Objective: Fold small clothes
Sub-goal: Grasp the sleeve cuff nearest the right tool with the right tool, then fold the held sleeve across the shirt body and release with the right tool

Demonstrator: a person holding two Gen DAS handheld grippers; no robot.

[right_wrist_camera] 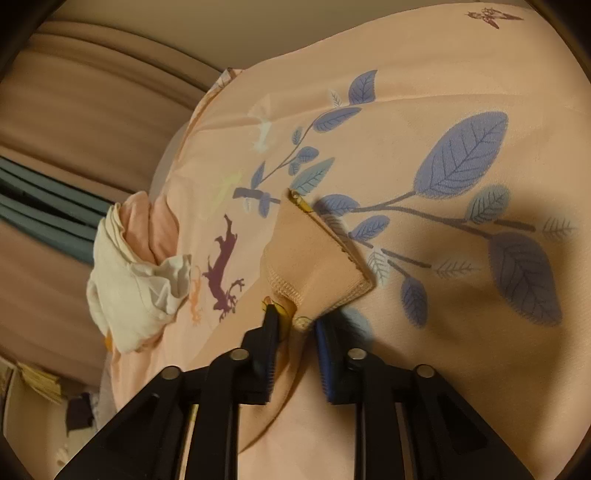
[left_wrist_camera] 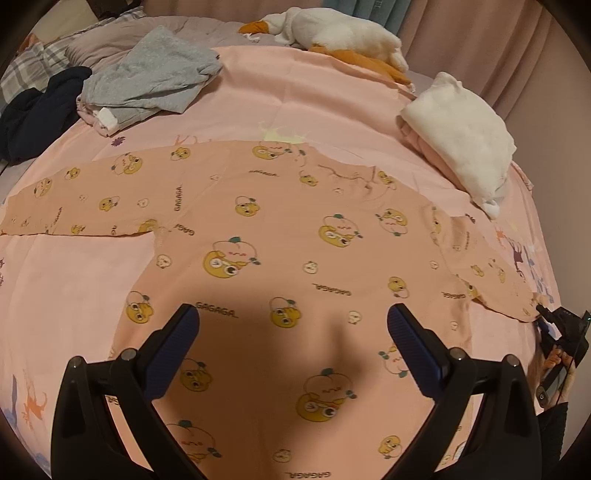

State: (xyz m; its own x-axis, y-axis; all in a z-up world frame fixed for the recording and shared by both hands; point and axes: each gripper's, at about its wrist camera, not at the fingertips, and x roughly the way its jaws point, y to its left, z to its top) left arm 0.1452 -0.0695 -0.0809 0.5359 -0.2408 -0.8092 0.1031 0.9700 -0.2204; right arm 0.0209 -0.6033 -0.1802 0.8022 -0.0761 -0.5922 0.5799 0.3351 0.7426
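Lying spread flat across the bed, the peach printed top (left_wrist_camera: 280,221) runs its long axis left to right in the left wrist view, one sleeve (left_wrist_camera: 74,199) stretched toward the left edge and the other sleeve (left_wrist_camera: 491,273) angling down to the right, where its cuff ends. That cuff (right_wrist_camera: 317,258) is the point the next fold turns on: the right claw (right_wrist_camera: 293,325) is pinched onto its hem, the two fingers drawn close with the cloth between them, so the sleeve lies straight ahead of that claw and would, I judge, be carried inward over the body of the top. The left claw (left_wrist_camera: 291,321) hovers with its fingers spread wide and nothing between them, above the lower middle of the top, nearer the body than either sleeve. Beyond the top, the pink bedsheet (left_wrist_camera: 314,96) carries a grey garment (left_wrist_camera: 147,81), a dark garment (left_wrist_camera: 33,110), a folded white and pink pile (left_wrist_camera: 461,136) and a plush goose (left_wrist_camera: 332,33). Whether the left claw touches the fabric is hard to tell; its own shadow darkens the cloth beneath it, and the hem nearest the camera is cut off by the claw's frame.
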